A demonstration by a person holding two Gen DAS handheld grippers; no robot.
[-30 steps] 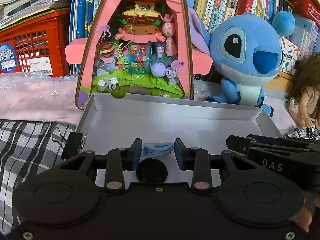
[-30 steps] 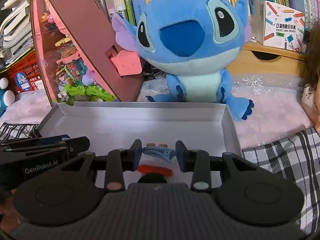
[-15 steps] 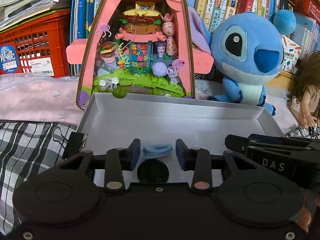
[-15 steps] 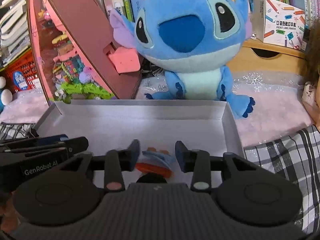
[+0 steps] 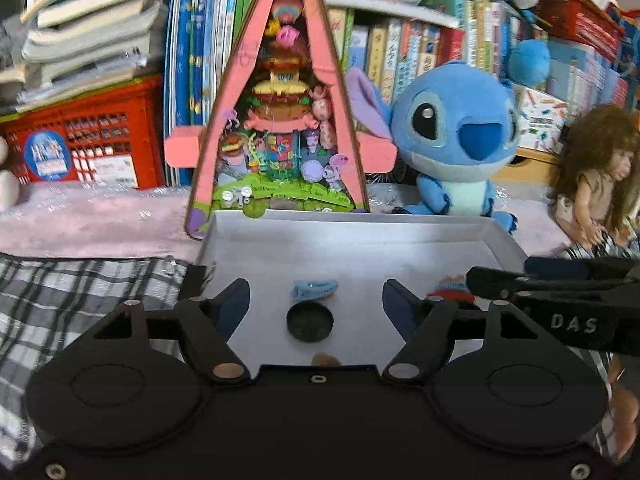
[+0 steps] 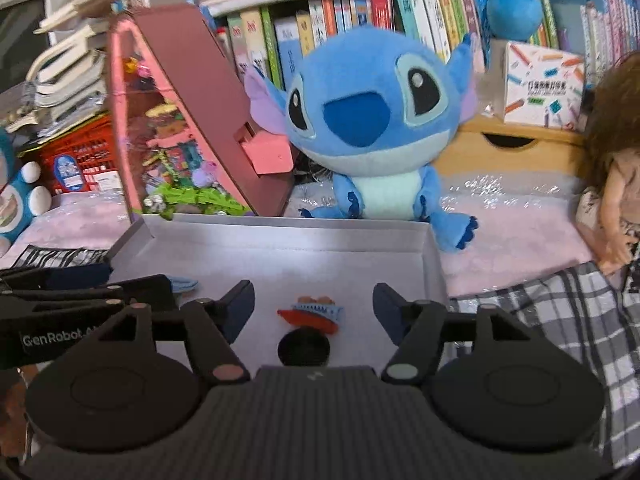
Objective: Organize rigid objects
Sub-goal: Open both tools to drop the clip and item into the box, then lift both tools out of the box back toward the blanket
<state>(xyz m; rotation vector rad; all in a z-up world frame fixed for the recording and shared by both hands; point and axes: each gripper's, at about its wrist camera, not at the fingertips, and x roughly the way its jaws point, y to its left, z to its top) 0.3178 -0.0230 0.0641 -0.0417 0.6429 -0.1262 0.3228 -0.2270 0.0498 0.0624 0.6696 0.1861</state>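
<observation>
A shallow grey box (image 5: 400, 228) lies in front of me. In the left wrist view a light blue hair clip (image 5: 314, 289) lies on its floor, between and just beyond the fingers of my left gripper (image 5: 316, 300), which is open and empty. In the right wrist view a blue and orange hair clip (image 6: 314, 314) lies on the box (image 6: 288, 226) floor between the fingers of my right gripper (image 6: 314, 304), also open and empty. The light blue clip (image 6: 182, 284) shows at the left there; the orange clip (image 5: 450, 288) shows at the right in the left view.
Behind the box stand a pink triangular toy house (image 5: 280, 120) and a blue plush toy (image 5: 456, 140). A doll (image 5: 596, 184) sits at the right. A red crate (image 5: 80, 140) and bookshelves fill the back. Checked cloth (image 5: 80, 280) flanks the box.
Both grippers have opened wide and let go of their hair clips, which now lie on the box floor. Both grippers have drawn back and up a little.
</observation>
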